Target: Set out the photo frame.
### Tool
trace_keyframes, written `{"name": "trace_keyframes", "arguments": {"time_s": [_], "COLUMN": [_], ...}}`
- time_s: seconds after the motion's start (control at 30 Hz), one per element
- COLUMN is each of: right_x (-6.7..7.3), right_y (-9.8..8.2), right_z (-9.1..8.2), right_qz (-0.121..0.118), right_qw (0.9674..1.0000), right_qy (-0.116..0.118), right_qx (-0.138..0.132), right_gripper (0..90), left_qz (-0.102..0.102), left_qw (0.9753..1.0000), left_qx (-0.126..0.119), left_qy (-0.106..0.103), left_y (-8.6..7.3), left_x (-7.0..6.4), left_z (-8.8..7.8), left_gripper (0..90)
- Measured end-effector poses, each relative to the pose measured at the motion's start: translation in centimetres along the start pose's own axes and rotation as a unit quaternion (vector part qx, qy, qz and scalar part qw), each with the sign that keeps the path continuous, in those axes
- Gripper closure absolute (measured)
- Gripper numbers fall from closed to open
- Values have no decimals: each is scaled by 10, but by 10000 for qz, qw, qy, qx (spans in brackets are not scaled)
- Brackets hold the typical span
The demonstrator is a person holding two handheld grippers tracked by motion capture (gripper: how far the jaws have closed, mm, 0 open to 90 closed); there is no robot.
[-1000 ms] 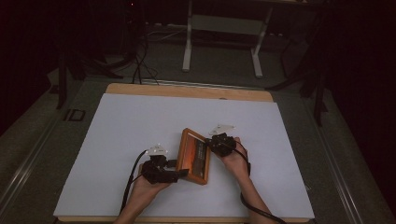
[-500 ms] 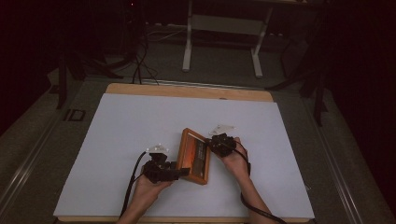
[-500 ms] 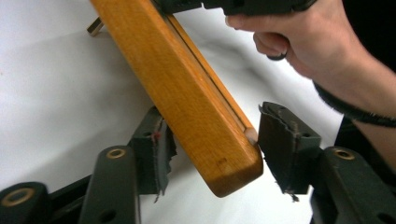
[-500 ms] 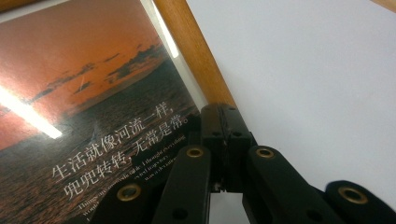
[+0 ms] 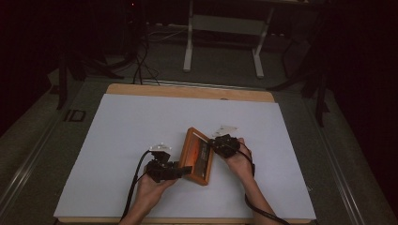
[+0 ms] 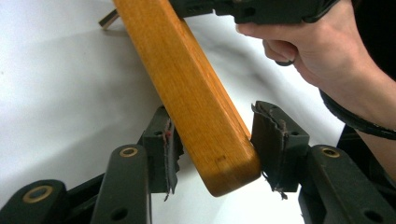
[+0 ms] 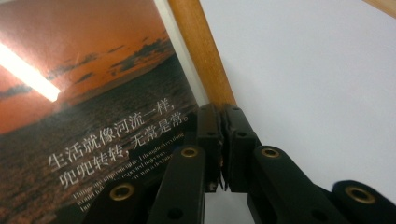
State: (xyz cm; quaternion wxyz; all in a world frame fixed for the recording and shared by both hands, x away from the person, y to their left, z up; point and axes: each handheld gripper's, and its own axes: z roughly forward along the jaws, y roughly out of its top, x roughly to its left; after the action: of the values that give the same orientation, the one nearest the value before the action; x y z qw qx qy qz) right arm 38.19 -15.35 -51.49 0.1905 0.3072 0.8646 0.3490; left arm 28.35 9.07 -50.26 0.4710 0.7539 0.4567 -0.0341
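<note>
A wooden picture frame (image 5: 197, 157) holds a sunset print with white Chinese text (image 7: 93, 93). It stands tilted on the white sheet, slightly right of the middle. My left gripper (image 5: 180, 171) grips its near corner. In the left gripper view the orange wood (image 6: 196, 93) lies between both pads of the left gripper (image 6: 212, 140), touching each. My right gripper (image 5: 217, 144) is at the frame's far right edge. In its own view the right gripper (image 7: 220, 116) has its jaws pressed together on the thin wooden rim (image 7: 196, 42). The right hand (image 6: 317, 51) shows beyond the frame.
The white sheet (image 5: 141, 122) covers a wooden table whose far edge (image 5: 187, 90) shows at the back. A metal stand (image 5: 223, 23) and cables (image 5: 141, 61) are on the dark floor behind. Black cables trail from both grippers toward the near edge.
My left gripper has crept slightly right at the frame's near corner. The frame and the right gripper have stayed in place.
</note>
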Motion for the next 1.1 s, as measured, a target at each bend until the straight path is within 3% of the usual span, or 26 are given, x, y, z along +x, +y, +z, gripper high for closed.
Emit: {"name": "trace_keyframes", "arguments": {"time_s": [0.2, 0.4, 0.83, 0.97, 1.03, 1.1], "right_x": [-10, -19, -32, -35, -36, -37], "right_y": [-10, -20, -43, -49, -52, -54], "right_z": [-13, -32, -61, -68, -71, -75], "right_qz": [165, 272, 442, 466, 452, 434], "right_qw": [9999, 9995, 9989, 9987, 9988, 9989], "right_qy": [21, -167, -94, -51, -34, -2], "right_qx": [6, 10, -137, -175, -180, -190], "right_gripper": [817, 777, 756, 740, 733, 725], "left_qz": [148, 411, 1168, 1494, 1692, 1984], "left_qw": [9998, 9988, 9921, 9877, 9844, 9789], "left_qx": [-35, -112, -125, -77, -57, 3], "left_qy": [143, 241, 440, 457, 487, 493], "left_y": [6, 12, 20, 22, 23, 25], "left_x": [-10, -24, -47, -51, -54, -55], "left_z": [4, 10, 18, 19, 20, 20], "left_gripper": [579, 626, 671, 679, 682, 684]}}
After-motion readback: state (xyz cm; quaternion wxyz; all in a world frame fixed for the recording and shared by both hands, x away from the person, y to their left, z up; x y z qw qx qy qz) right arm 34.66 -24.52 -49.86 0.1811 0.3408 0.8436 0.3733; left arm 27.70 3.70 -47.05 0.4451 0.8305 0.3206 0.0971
